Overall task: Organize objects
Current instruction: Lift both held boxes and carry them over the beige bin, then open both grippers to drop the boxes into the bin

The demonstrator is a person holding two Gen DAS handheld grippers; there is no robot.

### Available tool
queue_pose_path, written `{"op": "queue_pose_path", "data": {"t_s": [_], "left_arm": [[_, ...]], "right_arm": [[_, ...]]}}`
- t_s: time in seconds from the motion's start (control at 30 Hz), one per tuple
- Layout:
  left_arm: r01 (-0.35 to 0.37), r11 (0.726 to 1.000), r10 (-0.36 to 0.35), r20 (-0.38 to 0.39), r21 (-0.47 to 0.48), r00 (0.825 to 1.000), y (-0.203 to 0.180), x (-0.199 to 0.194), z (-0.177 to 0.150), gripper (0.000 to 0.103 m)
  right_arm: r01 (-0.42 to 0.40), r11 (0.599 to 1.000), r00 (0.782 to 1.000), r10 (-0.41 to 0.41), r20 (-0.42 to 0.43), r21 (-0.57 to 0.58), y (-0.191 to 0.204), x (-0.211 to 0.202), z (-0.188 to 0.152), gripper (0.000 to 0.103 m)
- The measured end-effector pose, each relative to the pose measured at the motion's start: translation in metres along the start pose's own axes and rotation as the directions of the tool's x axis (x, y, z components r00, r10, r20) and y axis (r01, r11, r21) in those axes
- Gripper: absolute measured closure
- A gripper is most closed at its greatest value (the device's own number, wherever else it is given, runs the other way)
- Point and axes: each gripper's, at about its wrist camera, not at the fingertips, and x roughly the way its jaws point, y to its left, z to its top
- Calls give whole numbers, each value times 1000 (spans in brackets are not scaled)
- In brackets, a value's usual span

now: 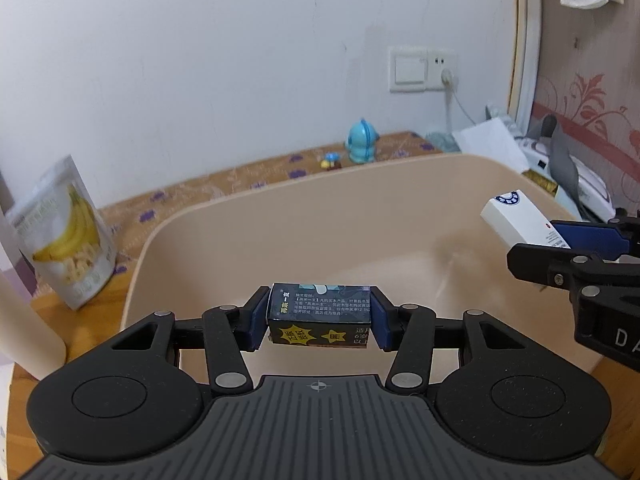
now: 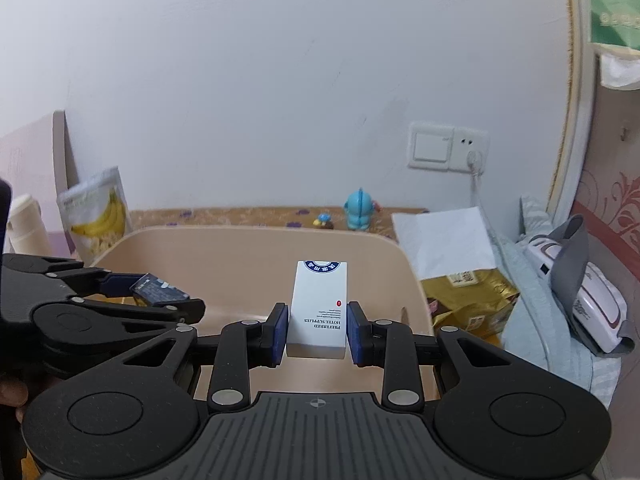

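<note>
My left gripper (image 1: 319, 318) is shut on a small dark box (image 1: 320, 314) with yellow star marks, held over the beige bin (image 1: 224, 216). My right gripper (image 2: 317, 330) is shut on a white hotel-supplies box (image 2: 319, 312) with a blue round emblem, above the same bin (image 2: 224, 248). In the left wrist view the white box (image 1: 516, 222) and right gripper come in from the right. The right wrist view shows the dark box (image 2: 158, 289) in the left gripper at the left. The bin's inside looks bare.
A banana snack pouch (image 1: 68, 232) and a cream bottle (image 1: 24, 312) stand left of the bin on the wooden table. A blue toy figure (image 1: 361, 142) stands behind it. At the right lie white paper (image 2: 444, 240), a gold packet (image 2: 468, 300) and a white device (image 2: 580, 292).
</note>
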Motion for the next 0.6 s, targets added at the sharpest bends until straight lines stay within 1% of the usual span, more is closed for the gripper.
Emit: {"op": "queue_pose_path", "data": {"t_s": [0.2, 0.37, 0.47, 0.5, 0.53, 0.57, 0.6], "left_arm": [[2, 999, -1, -26, 35, 1000, -3, 4, 0, 51], [-4, 1000, 5, -44, 29, 999, -2, 6, 2, 50], [-8, 1000, 10, -43, 30, 999, -3, 5, 3, 43], [-11, 999, 12, -38, 31, 999, -3, 3, 3, 35], [-16, 999, 17, -32, 31, 999, -3, 2, 3, 29], [-24, 999, 25, -25, 31, 999, -3, 0, 3, 27], [-29, 999, 29, -19, 29, 999, -3, -2, 3, 26]], "right_arm": [[-1, 1000, 998, 0, -59, -18, 4, 12, -5, 74], [0, 1000, 996, -2, -84, -24, 5, 16, -7, 73], [2, 1000, 995, -4, -95, -24, 5, 17, -8, 73], [3, 1000, 995, -5, -97, -23, 5, 17, -7, 73], [4, 1000, 995, -6, -99, -22, 5, 17, -7, 70], [5, 1000, 995, -7, -100, -20, 4, 16, -7, 61], [7, 1000, 995, -9, -101, -17, 3, 16, -7, 60]]}}
